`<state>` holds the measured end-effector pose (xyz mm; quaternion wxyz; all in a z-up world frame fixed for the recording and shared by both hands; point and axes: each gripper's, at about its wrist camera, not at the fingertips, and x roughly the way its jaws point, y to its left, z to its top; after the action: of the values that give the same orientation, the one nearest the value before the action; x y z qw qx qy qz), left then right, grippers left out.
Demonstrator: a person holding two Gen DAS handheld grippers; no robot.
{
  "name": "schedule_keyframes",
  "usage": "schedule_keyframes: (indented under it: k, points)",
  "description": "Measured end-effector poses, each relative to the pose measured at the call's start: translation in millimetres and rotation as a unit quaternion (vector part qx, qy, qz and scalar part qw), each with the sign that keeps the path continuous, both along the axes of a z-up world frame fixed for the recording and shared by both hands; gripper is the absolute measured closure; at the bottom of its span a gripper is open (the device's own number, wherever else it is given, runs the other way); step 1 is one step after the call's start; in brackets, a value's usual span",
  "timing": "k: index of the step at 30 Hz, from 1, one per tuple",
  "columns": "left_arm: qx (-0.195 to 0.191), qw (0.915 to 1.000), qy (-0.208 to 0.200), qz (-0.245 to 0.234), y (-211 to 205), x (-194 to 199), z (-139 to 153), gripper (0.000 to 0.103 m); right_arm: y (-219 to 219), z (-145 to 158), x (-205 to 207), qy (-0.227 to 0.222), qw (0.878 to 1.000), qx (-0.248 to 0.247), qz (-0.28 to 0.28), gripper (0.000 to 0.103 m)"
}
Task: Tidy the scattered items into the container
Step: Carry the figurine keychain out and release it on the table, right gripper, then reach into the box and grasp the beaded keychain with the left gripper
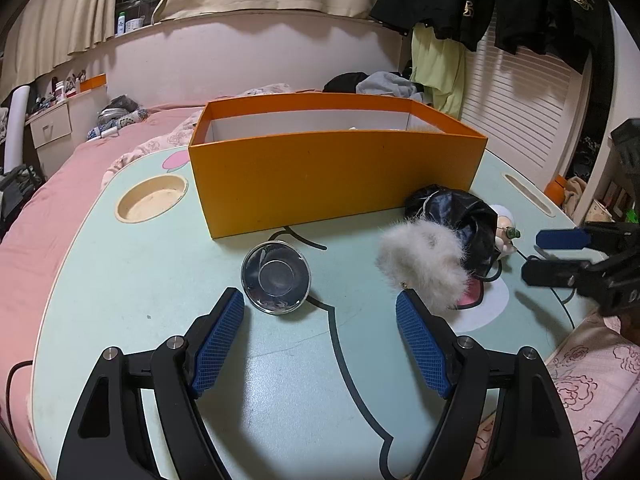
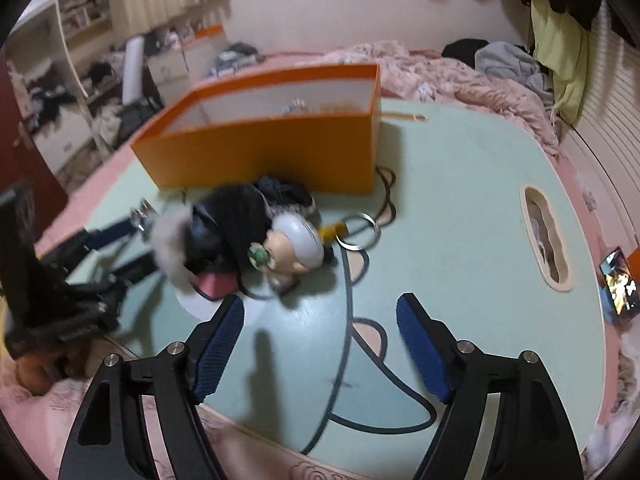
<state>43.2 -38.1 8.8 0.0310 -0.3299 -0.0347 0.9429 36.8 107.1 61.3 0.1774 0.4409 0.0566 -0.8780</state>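
Observation:
An open orange box (image 1: 332, 176) (image 2: 264, 152) stands at the back of the pale green lap table (image 1: 120, 280). A small clear glass bowl (image 1: 276, 278) sits in front of it, just beyond my left gripper (image 1: 320, 300), which is open with nothing between its pads. To the right lies a black shiny pouch (image 1: 452, 208) with a grey fur trim (image 1: 424, 268) (image 2: 172, 240). A small white-haired doll keychain (image 2: 296, 246) with a metal ring (image 2: 360, 230) lies against it. My right gripper (image 2: 320, 302) (image 1: 530, 254) is open over bare table, short of the doll.
The table has a round cup recess (image 1: 152, 198) at the left and a long slot (image 2: 546, 240) at the right. A lit phone (image 2: 619, 286) leans at the right edge. Pink bedding (image 1: 36, 240) surrounds the table. Small items lie inside the box.

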Motion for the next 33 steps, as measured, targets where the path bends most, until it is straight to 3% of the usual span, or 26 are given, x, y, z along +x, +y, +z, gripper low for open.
schedule_keyframes:
  k: [4,7,17,25,33]
  points:
    - [-0.004,1.0000,-0.001,0.000,-1,0,-1,0.024,-13,-9,5,0.022,0.998,0.064,0.006,0.011]
    - [-0.011,0.9999,-0.005,-0.002,1,-1,-2,0.023,-13,-14,5,0.020,0.998,0.062,0.014,0.001]
    - [-0.022,0.9991,-0.031,-0.016,1,-6,5,0.022,-7,-19,-1,0.023,0.998,0.058,0.018,0.000]
    - [-0.049,0.9981,0.006,-0.037,-4,-6,68,0.022,-12,-17,5,0.028,0.998,0.058,0.027,0.000]
    - [-0.025,0.9977,-0.025,-0.058,-16,-74,113,0.022,-12,-17,7,0.029,0.998,0.057,0.028,0.000]
